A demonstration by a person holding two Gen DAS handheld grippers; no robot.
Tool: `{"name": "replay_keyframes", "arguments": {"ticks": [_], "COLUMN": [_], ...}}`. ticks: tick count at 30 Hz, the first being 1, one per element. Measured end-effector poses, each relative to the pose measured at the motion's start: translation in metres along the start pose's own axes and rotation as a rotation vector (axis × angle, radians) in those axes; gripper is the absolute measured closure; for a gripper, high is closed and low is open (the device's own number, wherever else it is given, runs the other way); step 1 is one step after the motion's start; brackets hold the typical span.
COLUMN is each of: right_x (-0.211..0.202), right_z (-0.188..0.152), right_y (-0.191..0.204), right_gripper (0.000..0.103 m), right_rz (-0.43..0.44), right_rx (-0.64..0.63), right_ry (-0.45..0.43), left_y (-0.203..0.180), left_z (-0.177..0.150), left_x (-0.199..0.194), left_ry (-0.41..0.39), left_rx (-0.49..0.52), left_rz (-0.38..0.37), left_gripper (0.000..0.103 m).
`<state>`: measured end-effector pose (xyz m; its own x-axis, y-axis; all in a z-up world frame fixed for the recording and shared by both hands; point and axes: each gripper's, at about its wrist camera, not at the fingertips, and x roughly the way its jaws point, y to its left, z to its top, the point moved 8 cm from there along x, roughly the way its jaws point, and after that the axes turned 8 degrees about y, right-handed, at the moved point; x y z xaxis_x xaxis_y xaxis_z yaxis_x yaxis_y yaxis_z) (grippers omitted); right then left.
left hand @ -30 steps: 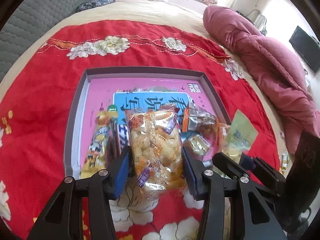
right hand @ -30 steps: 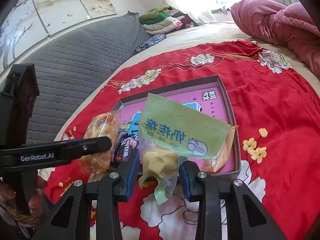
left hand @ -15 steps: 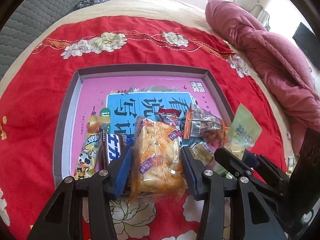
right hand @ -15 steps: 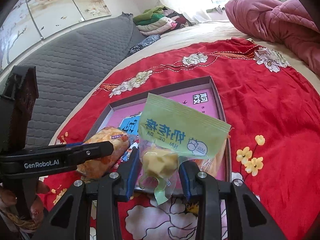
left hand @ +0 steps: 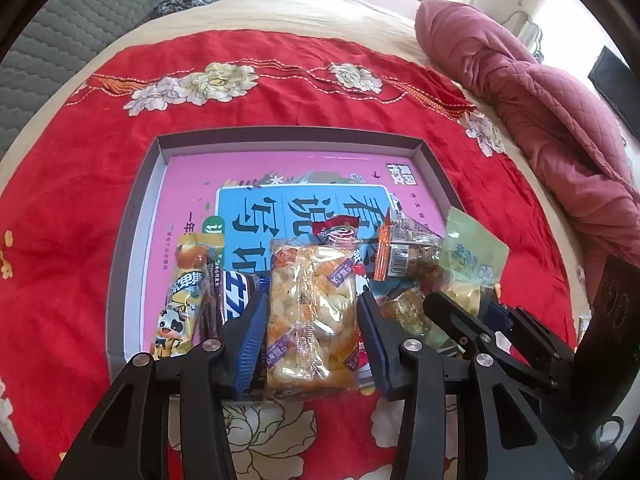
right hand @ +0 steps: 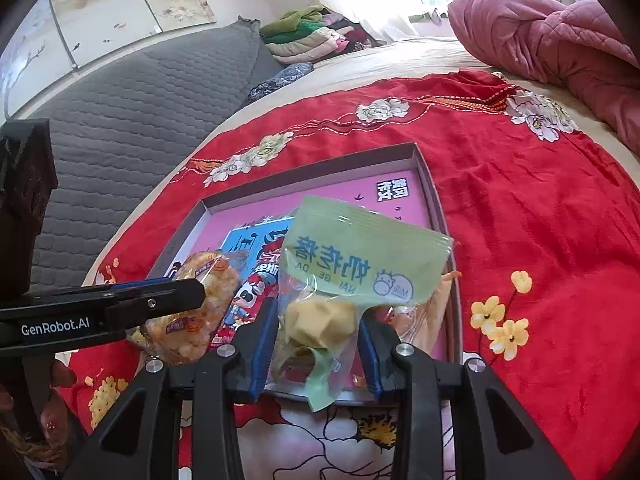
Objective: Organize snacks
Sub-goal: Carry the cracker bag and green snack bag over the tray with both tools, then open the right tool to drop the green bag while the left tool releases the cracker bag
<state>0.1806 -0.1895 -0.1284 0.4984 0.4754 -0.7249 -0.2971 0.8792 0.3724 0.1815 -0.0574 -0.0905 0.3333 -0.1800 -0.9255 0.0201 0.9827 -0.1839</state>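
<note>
Both bags have come over the tray's (left hand: pixel 132 208) near edge, several snacks already inside: left gripper (left hand: pixel 312 336) closing on the rice-cracker bag (left hand: pixel 312 308), right gripper (right hand: pixel 316 344) clamping the green bag (right hand: pixel 360 256), neither released.

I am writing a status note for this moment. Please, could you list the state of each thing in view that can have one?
Left tongs: closing around the clear puffed-snack bag.
Right tongs: shut on the green milk-snack packet, held above the tray's near edge.
Tray: open, no lid, lying flat on the red blanket.
Yellow cow-print packet: lying in the tray, sealed.
Orange-edged clear packet: lying in the tray.
</note>
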Motion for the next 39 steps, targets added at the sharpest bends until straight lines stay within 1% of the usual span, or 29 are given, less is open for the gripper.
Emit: {"name": "replay_keyframes", "arguments": {"ticks": [3, 6, 14, 19, 28, 39], "right_x": [-0.001, -0.003, -0.010, -0.015, -0.020, -0.024], "right_z": [0.000, 0.001, 0.003, 0.004, 0.003, 0.004], "right_y": [-0.003, -0.004, -0.004, -0.005, -0.008, -0.010], "right_gripper": [0.064, 0.060, 0.054, 0.045, 0.043, 0.041], "right_rz": [-0.010, -0.011, -0.012, -0.014, -0.026, -0.039], "right_rx": [0.007, 0.015, 0.020, 0.030, 0.041, 0.048], "right_ry": [-0.005, -0.011, -0.033, -0.046, -0.058, -0.065], "left_y": [0.000, 0.000, 0.001, 0.001, 0.003, 0.005], "left_z": [0.000, 0.000, 0.000, 0.000, 0.001, 0.001], "left_x": [0.000, 0.000, -0.001, -0.001, -0.004, -0.010], "left_ry": [0.000, -0.001, -0.003, -0.005, -0.005, -0.016], "left_rx": [-0.001, -0.001, 0.001, 0.000, -0.015, -0.016], "left_rz": [-0.001, -0.002, -0.001, -0.002, -0.010, -0.002], "left_gripper": [0.055, 0.055, 0.055, 0.055, 0.055, 0.055]}}
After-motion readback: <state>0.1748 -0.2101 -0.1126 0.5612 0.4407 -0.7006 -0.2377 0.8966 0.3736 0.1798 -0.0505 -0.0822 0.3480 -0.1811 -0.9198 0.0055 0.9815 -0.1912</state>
